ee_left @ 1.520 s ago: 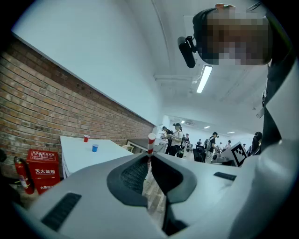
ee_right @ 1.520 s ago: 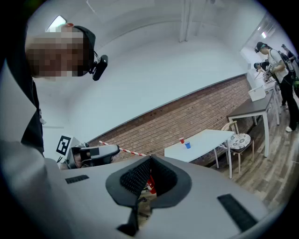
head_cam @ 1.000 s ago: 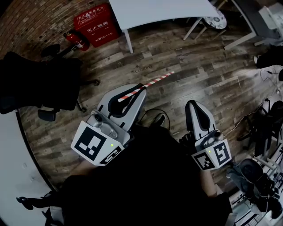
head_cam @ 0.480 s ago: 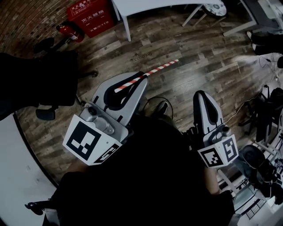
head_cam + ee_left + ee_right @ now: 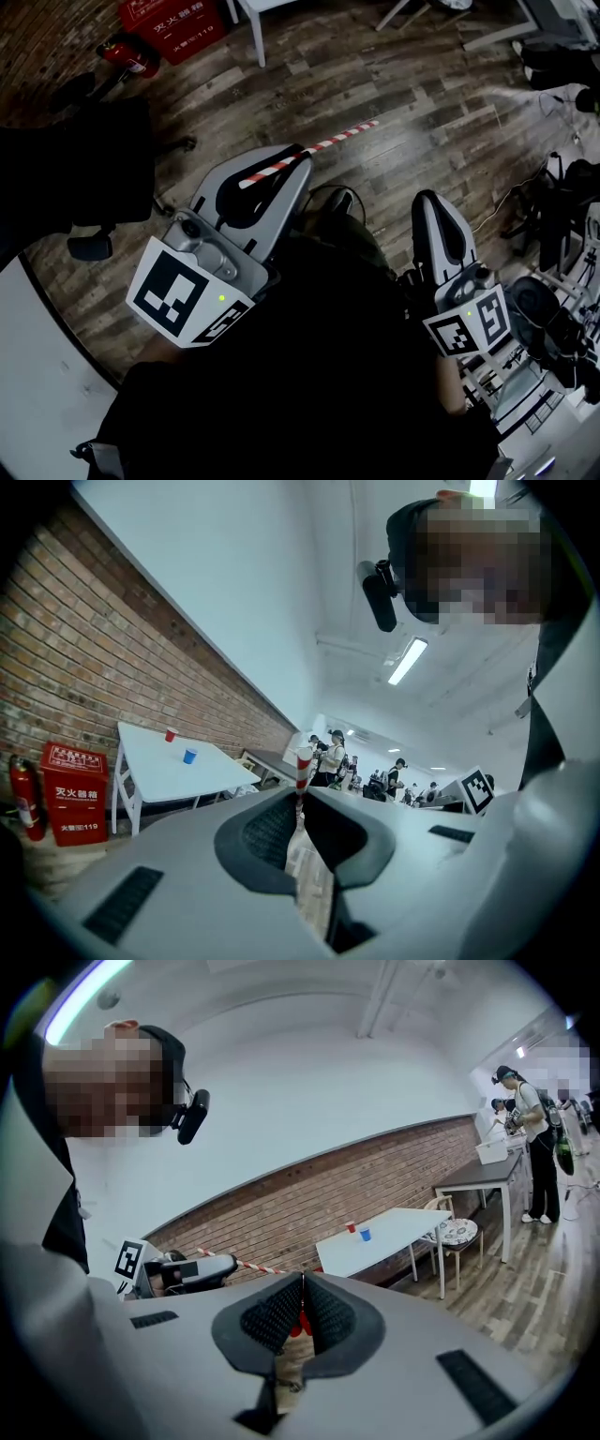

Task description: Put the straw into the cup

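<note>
A red-and-white striped straw sticks out to the right from the tips of my left gripper, which is shut on it above the wooden floor. In the left gripper view the straw points away between the closed jaws. My right gripper is shut with nothing in it. A red cup and a blue cup stand on a white table far ahead by the brick wall. The right gripper view also shows the red cup and the blue cup.
A red fire-equipment box and an extinguisher sit by the brick wall. A black office chair stands at the left. Cables and gear crowd the right. A chair stands beside the table; people stand at far desks.
The floor, the red box and the table have slid up and out of the head view. Both grippers keep their hold and pose, the left still carrying the straw.
</note>
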Available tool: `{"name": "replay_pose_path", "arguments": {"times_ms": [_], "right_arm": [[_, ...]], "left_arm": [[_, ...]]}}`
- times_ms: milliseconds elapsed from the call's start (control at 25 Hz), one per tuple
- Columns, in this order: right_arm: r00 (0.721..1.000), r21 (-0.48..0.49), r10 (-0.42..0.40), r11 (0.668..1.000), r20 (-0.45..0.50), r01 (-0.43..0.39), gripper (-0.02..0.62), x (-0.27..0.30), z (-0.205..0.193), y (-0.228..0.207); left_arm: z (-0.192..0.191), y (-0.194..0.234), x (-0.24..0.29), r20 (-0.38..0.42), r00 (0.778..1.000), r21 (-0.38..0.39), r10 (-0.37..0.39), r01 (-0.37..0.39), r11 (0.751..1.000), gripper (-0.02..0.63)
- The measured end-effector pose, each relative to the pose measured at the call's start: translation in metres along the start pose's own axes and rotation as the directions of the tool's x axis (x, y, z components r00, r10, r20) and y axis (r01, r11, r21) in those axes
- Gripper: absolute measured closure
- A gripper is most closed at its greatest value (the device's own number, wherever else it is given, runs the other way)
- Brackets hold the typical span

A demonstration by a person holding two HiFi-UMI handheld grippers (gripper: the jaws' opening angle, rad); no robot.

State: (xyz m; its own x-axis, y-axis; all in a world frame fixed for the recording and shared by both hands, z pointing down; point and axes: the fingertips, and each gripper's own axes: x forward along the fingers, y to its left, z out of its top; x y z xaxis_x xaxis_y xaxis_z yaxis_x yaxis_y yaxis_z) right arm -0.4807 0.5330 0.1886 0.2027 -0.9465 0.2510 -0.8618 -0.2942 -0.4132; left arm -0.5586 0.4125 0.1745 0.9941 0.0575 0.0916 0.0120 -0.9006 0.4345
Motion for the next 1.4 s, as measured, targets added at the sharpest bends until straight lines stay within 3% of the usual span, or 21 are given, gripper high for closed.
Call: {"name": "replay_pose_path", "arguments": {"times_ms": [360, 760, 1400], "right_arm": [[1.0, 0.021, 0.001, 1.0, -0.005, -0.001, 0.568, 0.004, 0.001, -0.01], [0.995, 0.023, 0.098, 0.995, -0.003, -0.098, 0.568, 0.034, 0.031, -0.042], [0.983, 0.119, 0.182, 0.976, 0.006, -0.181, 0.568, 0.056, 0.087, -0.2]], "left_arm": [[-0.005, 0.0, 0.007, -0.017, 1.0, -0.015, -0.001, 0.001, 1.0, 0.566], [0.014, 0.005, 0.043, 0.011, 0.997, 0.029, 0.073, -0.074, 0.997, 0.566], [0.009, -0.015, 0.202, -0.031, 0.983, 0.082, 0.182, -0.179, 0.98, 0.567]]}}
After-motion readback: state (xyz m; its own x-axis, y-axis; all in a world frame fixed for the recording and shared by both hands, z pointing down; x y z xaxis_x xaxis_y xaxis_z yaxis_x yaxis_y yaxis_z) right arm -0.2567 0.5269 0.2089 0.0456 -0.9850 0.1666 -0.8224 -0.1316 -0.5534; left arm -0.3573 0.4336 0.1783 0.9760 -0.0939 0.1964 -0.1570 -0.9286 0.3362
